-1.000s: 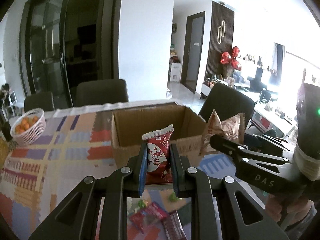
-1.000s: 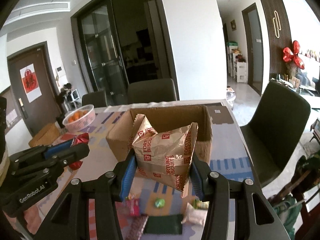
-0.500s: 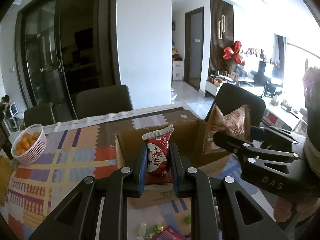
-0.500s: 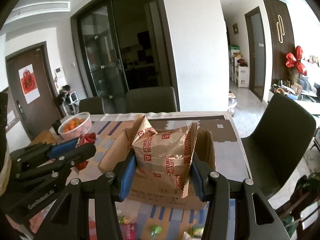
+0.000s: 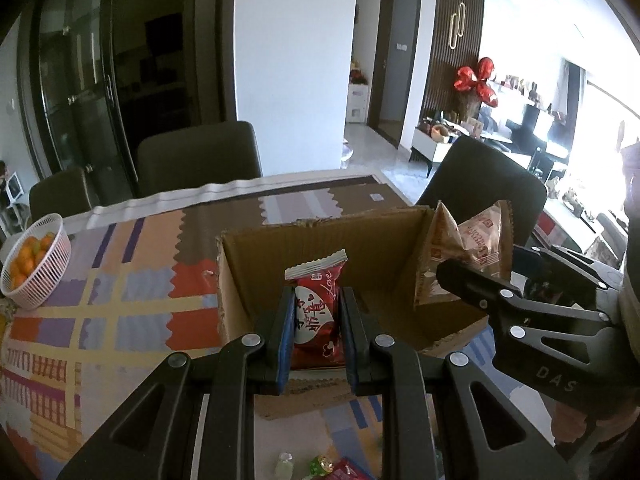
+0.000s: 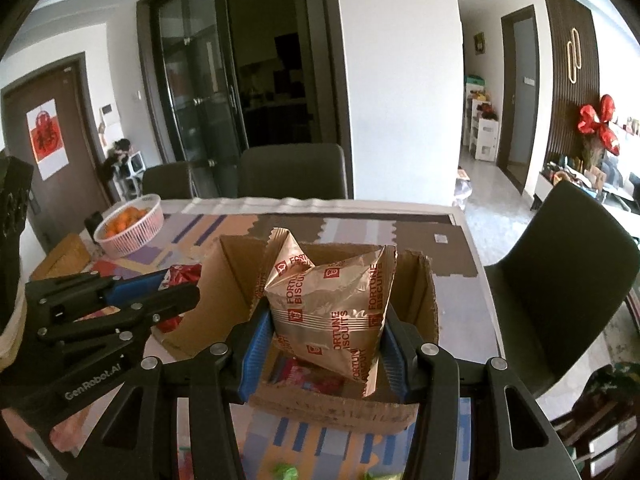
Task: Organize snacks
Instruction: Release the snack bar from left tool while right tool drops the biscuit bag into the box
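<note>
My left gripper (image 5: 315, 330) is shut on a small red snack packet (image 5: 316, 312), held upright over the near side of an open cardboard box (image 5: 320, 240). My right gripper (image 6: 323, 334) is shut on a tan Fortune Biscuits bag (image 6: 328, 304), held above the same cardboard box (image 6: 424, 304). In the left wrist view that biscuit bag (image 5: 468, 240) hangs at the box's right side with the right gripper's fingers (image 5: 480, 284) under it. The right wrist view shows the left gripper (image 6: 176, 284) at the left with the red packet (image 6: 182, 274). A red wrapper (image 6: 304, 376) lies inside the box.
The box stands on a table with a patterned cloth (image 5: 120, 304). A white basket of oranges (image 5: 34, 264) sits at the far left. Loose wrapped candies (image 5: 320, 466) lie near the table's front edge. Dark chairs (image 6: 292, 172) stand behind and a chair (image 6: 568, 264) at the right.
Both grippers have moved forward from in front of the box to over its opening, each keeping its snack. The box now fills more of both views.
</note>
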